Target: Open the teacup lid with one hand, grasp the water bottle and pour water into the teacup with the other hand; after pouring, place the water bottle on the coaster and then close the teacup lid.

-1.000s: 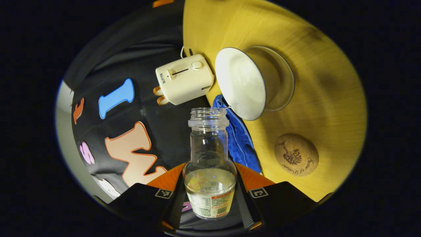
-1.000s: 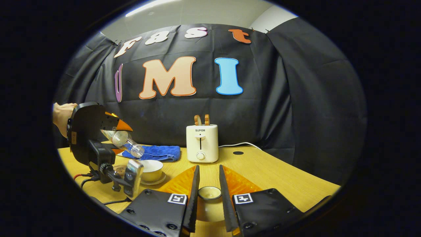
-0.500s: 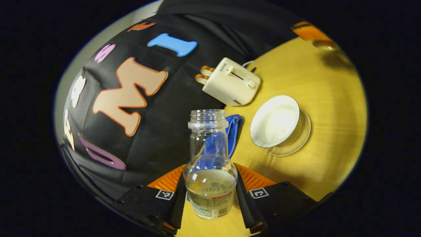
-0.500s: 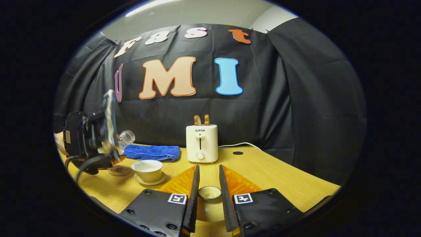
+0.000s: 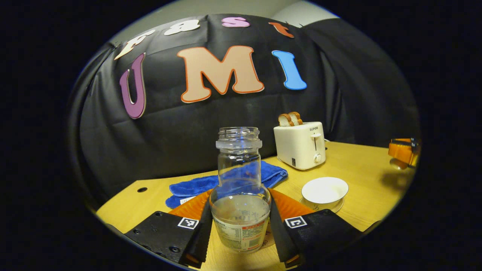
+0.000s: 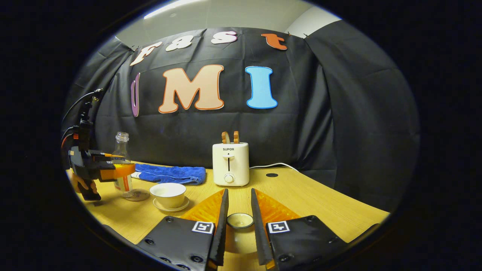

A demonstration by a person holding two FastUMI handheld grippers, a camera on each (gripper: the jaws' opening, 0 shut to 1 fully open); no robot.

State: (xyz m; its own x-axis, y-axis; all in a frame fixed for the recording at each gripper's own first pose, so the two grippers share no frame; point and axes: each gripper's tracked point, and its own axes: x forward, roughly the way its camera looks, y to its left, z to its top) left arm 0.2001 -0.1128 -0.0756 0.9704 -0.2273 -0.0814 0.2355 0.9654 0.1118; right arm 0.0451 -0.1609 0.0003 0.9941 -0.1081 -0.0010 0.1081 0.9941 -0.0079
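1. Wooden counter [image 6: 301, 195] backed by black cloth wall; light wood, two small round holes near the back edge.
2. Water bottle [image 5: 240, 188]: clear, uncapped, upright, some water in its lower part. Left claw [image 5: 240, 229] clamped on its wide lower body, a finger pressed to each side.
3. In the right gripper view the bottle [image 6: 121, 165] stands at the far left, its base at the coaster [image 6: 136, 195]; touching or just above, cannot tell. Left claw [image 6: 120, 171] wraps its middle, a hand [image 6: 81, 182] behind it.
4. Teacup [image 6: 168, 194]: white, lid off, on a saucer [image 6: 170, 207], just beside the coaster. In the left gripper view the teacup [image 5: 324, 190] sits to the right of the bottle.
5. Lid [image 6: 240, 221]: held low over the counter by the right claw [image 6: 240, 226], fingers close on either side of it, knob end facing the camera.
6. Blue towel [image 6: 171, 174] lies behind the teacup, near the wall.
7. White toaster [image 6: 230, 163] with two slices of toast up, right of the towel, cord trailing off behind.
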